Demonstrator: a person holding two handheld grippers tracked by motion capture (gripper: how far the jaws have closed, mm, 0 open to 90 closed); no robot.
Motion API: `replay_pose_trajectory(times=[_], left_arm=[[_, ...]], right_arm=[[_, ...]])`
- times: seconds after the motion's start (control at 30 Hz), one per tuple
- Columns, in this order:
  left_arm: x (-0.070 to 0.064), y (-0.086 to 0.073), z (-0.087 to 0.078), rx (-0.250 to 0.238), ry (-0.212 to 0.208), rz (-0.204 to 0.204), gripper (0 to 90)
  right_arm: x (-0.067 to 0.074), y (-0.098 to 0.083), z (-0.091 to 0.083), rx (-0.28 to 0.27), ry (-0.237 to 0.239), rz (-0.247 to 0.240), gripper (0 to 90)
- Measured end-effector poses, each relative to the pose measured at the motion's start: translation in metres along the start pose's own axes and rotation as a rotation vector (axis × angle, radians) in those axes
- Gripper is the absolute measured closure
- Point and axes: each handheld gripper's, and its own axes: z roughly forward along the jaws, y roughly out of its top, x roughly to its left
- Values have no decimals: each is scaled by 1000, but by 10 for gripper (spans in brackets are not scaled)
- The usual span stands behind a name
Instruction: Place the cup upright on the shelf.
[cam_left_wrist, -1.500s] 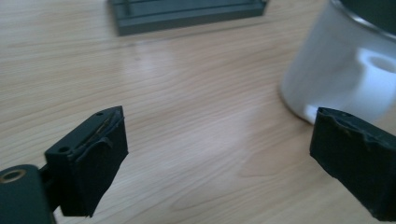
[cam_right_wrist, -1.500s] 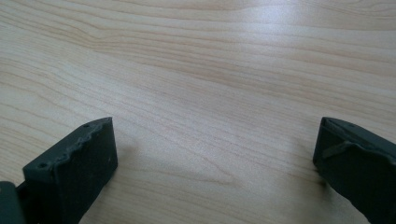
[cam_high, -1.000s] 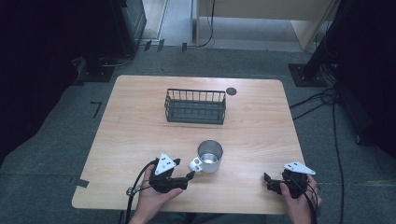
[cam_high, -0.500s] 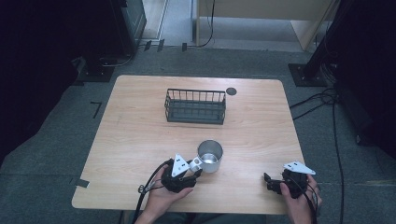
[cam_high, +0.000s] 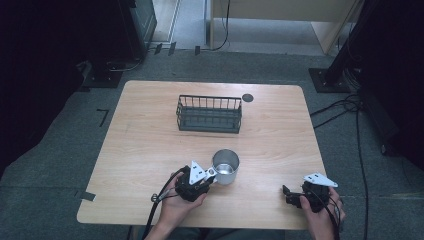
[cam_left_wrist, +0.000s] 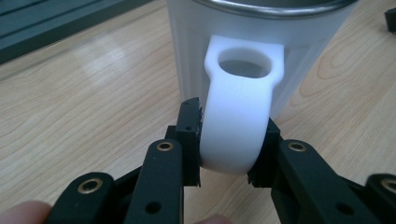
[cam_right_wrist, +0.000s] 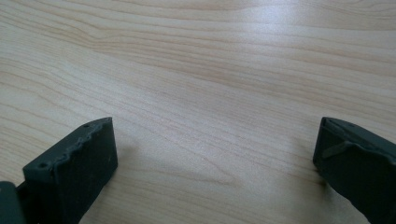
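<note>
Toward the left of the front edge of the pale wood-grain tabletop (cam_high: 150, 145), held in a hand: left gripper (cam_high: 212, 174), black, with a grey three-cornered plate on top, pointing right and slightly away toward the mug. Fingers (cam_left_wrist: 189, 135) just closed and now clenched on the white loop handle (cam_left_wrist: 238, 126), one ridged black pad on each flat side, with the smooth, thick, matte plastic band standing upright between them. Just beyond the handle and joined to it: white ribbed mug with a steel rim (cam_high: 226, 167), upright on the tabletop, a round, shiny metal mouth seen from above, straight fluted wall in the left gripper view. Long axis of the mug vertical, handle sticking out toward the left gripper, so any lift judged to hang the mug's weight out past the fingertips, with some risk of tipping about the grip. Farther back, near the middle: dark wire basket (cam_high: 209, 114), rectangular, open-topped, thin upright bars, long side across the table, well apart from the mug. Behind its right end, a small flat black disc (cam_high: 247, 98). At the front right, well apart from the mug and much farther from it than the left one: right gripper (cam_high: 290, 196), low over bare wood, fingers (cam_right_wrist: 74, 163) released and spread wide, nothing between them.
</note>
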Motion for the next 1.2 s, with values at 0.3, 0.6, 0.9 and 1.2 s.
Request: replay_pose_trajectory(times=[0.3,0.6,0.9,1.2], left_arm=[[6,0,-3,-30,-1,-6,731],[17,7,-15,-84,32,-4,732],[33,17,-21,-99,43,-15,732],[57,37,-31,-133,38,-18,732]], right_arm=[[0,0,0,-1,0,1,0],[0,0,0,-1,0,1,0],[0,0,0,-1,0,1,0],[0,0,0,-1,0,2,0]])
